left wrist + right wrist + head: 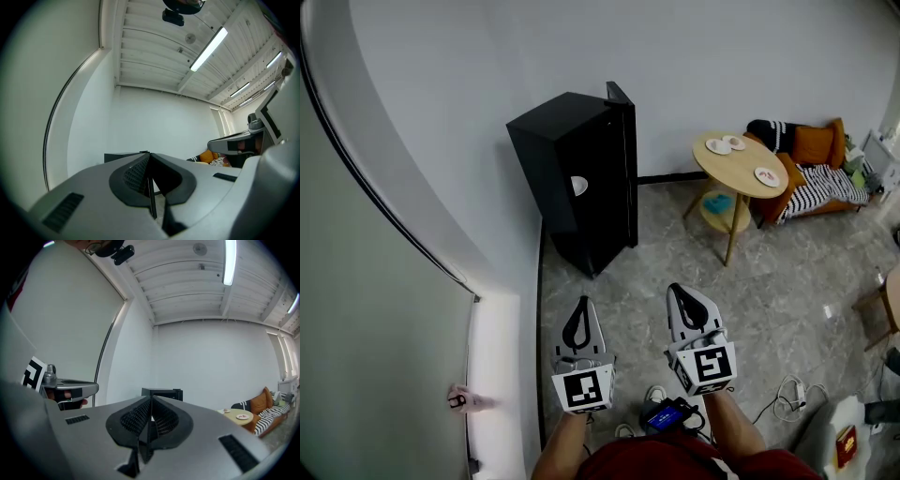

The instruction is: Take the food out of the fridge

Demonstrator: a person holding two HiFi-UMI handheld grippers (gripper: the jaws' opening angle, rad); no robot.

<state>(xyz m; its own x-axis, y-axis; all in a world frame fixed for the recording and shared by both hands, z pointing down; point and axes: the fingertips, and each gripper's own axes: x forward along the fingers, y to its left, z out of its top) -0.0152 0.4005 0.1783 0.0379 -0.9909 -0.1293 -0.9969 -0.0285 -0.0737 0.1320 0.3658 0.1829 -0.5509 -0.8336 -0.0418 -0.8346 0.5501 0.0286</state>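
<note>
A small black fridge (pixel 577 173) stands against the white wall, its door closed; its top edge also shows in the left gripper view (pixel 123 157) and the right gripper view (pixel 161 392). No food is visible. My left gripper (pixel 580 305) and my right gripper (pixel 682 292) are held side by side over the floor, well short of the fridge, both pointing toward it. Each has its jaws pressed together with nothing between them. The left gripper's jaws (pixel 149 161) and the right gripper's jaws (pixel 151 404) meet at the tip.
A round wooden table (pixel 739 167) with two small plates stands right of the fridge. Behind it is a sofa (pixel 811 169) with an orange cushion and striped fabric. Cables and a blue device (pixel 667 413) lie on the tiled floor at my feet. A curved white wall (pixel 412 234) runs along the left.
</note>
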